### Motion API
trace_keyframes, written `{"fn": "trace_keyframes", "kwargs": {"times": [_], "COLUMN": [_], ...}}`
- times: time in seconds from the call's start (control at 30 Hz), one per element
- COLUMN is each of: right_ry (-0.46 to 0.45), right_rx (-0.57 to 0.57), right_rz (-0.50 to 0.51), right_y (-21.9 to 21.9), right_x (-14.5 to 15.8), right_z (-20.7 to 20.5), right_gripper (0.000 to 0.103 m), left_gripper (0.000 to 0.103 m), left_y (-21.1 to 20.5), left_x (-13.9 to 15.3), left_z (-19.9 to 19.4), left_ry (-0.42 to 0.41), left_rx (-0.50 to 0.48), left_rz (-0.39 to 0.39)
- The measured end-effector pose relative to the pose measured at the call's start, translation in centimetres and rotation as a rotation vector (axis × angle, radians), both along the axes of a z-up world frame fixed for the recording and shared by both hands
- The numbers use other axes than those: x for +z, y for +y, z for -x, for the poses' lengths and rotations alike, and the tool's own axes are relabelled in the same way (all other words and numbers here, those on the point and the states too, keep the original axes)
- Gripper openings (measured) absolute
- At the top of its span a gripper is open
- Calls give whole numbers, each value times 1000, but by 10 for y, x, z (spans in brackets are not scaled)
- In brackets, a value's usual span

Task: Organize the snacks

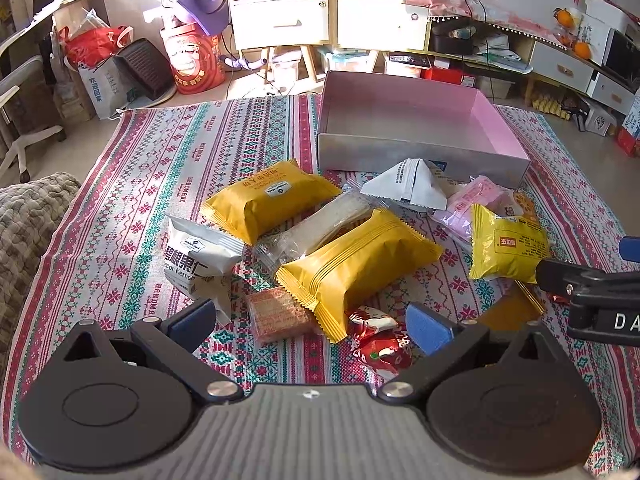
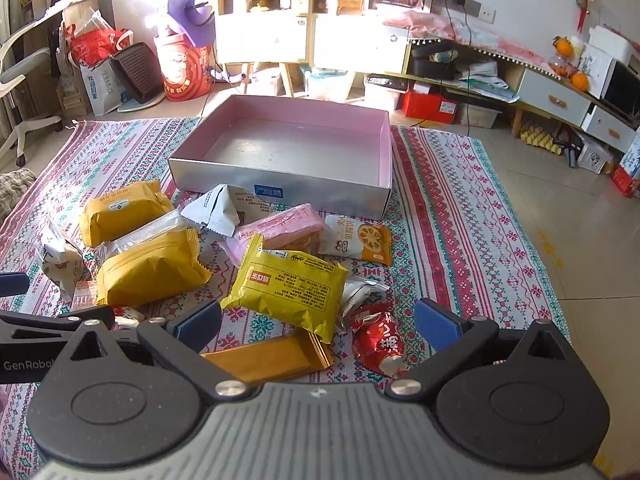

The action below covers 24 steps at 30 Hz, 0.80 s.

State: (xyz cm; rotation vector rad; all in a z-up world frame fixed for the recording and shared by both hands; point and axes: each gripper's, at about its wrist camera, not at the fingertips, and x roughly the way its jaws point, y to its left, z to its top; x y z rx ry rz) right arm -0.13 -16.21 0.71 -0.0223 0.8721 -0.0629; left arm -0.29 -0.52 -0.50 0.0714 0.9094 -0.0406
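A pile of snack packs lies on the patterned cloth (image 1: 152, 152) in front of an empty pink-lined box (image 1: 416, 120), also in the right wrist view (image 2: 280, 148). My left gripper (image 1: 312, 320) is open and empty above a small orange wafer pack (image 1: 280, 314) and red candies (image 1: 380, 344), near a yellow pack (image 1: 356, 268). My right gripper (image 2: 316, 322) is open and empty above a yellow printed pack (image 2: 288, 290), a flat orange pack (image 2: 272, 356) and a red candy pack (image 2: 380, 342). It shows at the right edge of the left wrist view (image 1: 600, 292).
A second yellow pack (image 1: 268, 204), a white pecan pack (image 1: 196, 256), a clear wrapped bar (image 1: 320, 224), a white triangular pack (image 1: 404, 184) and a pink pack (image 2: 280, 228) lie on the cloth. A fuzzy blanket (image 1: 28, 232) is at left. Shelves and floor clutter stand behind.
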Motion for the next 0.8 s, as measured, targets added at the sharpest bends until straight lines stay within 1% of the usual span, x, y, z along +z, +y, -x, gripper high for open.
{"fn": "trace_keyframes", "kwargs": {"times": [0.8], "right_ry": [6], "right_rx": [-1], "right_rz": [-1], "right_y": [0], "right_x": [-2], "right_z": [1], "right_gripper": [103], "left_gripper": [103], "left_y": [-3], "left_x": [0], "left_z": [0], "left_ry": [6], "left_rx": [-5], "left_rz": [-1]}}
